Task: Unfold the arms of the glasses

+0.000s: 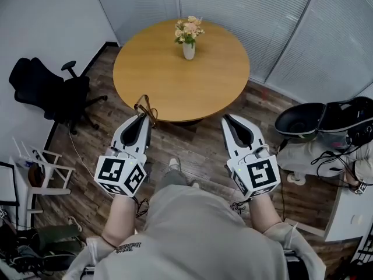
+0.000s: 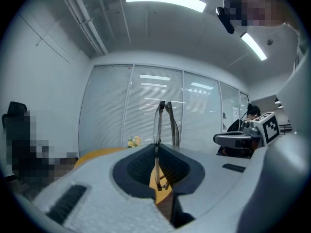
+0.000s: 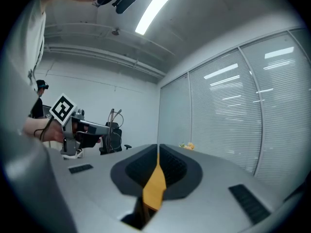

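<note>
A thin-framed pair of glasses (image 1: pixel 146 106) sticks up from the tip of my left gripper (image 1: pixel 143 116), which is shut on it. In the left gripper view the glasses (image 2: pixel 163 123) stand upright between the closed jaws (image 2: pixel 156 148), arms lying folded close against the lenses. My right gripper (image 1: pixel 228 119) is level with the left one and a hand's width to its right, shut with nothing in it; its jaws meet in a thin seam (image 3: pixel 158 148). Seen from the right gripper view, the left gripper (image 3: pixel 82 129) holds the glasses (image 3: pixel 114 119) off to the side.
A round wooden table (image 1: pixel 169 83) with a vase of flowers (image 1: pixel 188 37) stands just beyond both grippers. A black office chair (image 1: pixel 49 89) and a white rack (image 1: pixel 49 169) are at the left. Dark gear (image 1: pixel 306 121) and a white desk (image 1: pixel 349 214) sit at the right.
</note>
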Demonstrator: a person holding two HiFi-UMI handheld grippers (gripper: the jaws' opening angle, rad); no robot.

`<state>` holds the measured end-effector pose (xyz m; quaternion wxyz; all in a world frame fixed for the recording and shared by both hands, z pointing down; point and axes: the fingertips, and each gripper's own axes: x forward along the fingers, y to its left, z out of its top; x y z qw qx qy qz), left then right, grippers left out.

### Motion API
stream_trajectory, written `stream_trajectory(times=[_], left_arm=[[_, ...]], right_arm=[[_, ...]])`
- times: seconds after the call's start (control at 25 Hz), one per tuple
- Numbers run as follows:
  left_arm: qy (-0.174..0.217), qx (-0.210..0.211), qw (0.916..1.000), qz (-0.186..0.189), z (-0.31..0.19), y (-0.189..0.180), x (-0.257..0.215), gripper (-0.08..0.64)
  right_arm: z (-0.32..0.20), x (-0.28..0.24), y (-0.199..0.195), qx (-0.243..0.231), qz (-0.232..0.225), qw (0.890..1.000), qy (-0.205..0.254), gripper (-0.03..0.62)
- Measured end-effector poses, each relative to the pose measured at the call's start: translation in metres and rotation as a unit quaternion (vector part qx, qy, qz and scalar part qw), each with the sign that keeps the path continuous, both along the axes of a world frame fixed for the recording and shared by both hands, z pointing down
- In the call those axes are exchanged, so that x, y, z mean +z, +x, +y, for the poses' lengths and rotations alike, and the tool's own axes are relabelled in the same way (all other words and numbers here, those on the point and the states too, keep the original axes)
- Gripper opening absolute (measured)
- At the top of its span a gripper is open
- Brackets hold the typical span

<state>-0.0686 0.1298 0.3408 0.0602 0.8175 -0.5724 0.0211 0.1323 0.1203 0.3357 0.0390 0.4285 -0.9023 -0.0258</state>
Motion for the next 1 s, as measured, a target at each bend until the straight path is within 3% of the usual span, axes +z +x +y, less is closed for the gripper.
stream_trajectory(times=[0.56,1.0], left_arm=[[-0.001,0.031,0.9994,-0.015,-0.038,0.011,0.003,0.038],[-0.004,0.041,0.9992,-0.003,-0.093,-0.011,0.008,0.038]], right_arm=[[-0.043,0.003,-0.006,0.002,-0.017,1.000,-0.005,0.035],[-0.094,0.007,-0.027,0.008,-0.027,0.999,-0.026,0.037]])
